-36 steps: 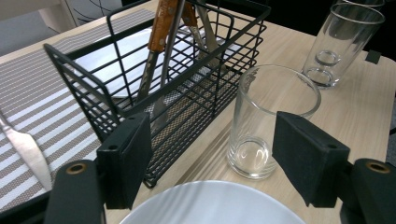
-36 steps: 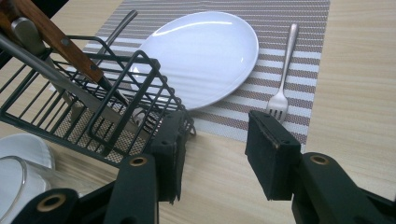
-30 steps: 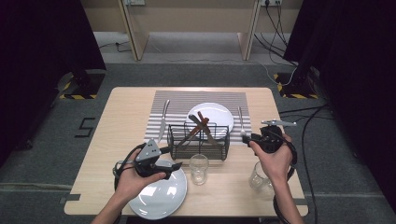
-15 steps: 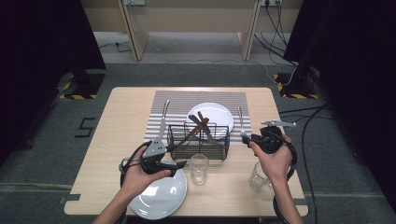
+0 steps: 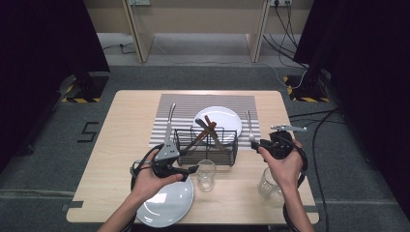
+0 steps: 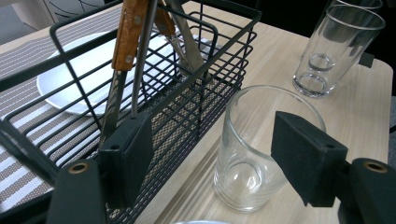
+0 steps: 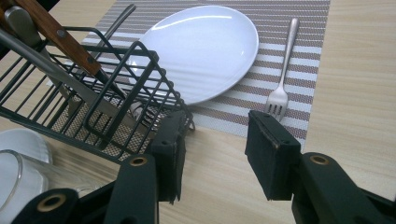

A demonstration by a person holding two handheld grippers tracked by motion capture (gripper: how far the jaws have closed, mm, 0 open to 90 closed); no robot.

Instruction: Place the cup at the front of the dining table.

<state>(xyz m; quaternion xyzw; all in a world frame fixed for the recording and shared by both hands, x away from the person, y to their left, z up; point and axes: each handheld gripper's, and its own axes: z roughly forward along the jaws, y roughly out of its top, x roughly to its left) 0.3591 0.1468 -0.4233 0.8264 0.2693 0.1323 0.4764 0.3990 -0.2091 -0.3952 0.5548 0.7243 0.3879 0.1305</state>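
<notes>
Left gripper (image 5: 195,168) has shifted right toward the clear drinking glass (image 5: 206,175) at lower centre; jaws apart, flanking it, not touching. Right gripper (image 5: 255,143), centre-right: jaws apart, empty.

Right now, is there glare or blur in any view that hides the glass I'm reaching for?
Left gripper view: glass sharp, its rim bright, own pads slightly soft. Right gripper view: glare streak on the plate, fork crisp. High view: even light, dark sides, glass small but clear.
</notes>
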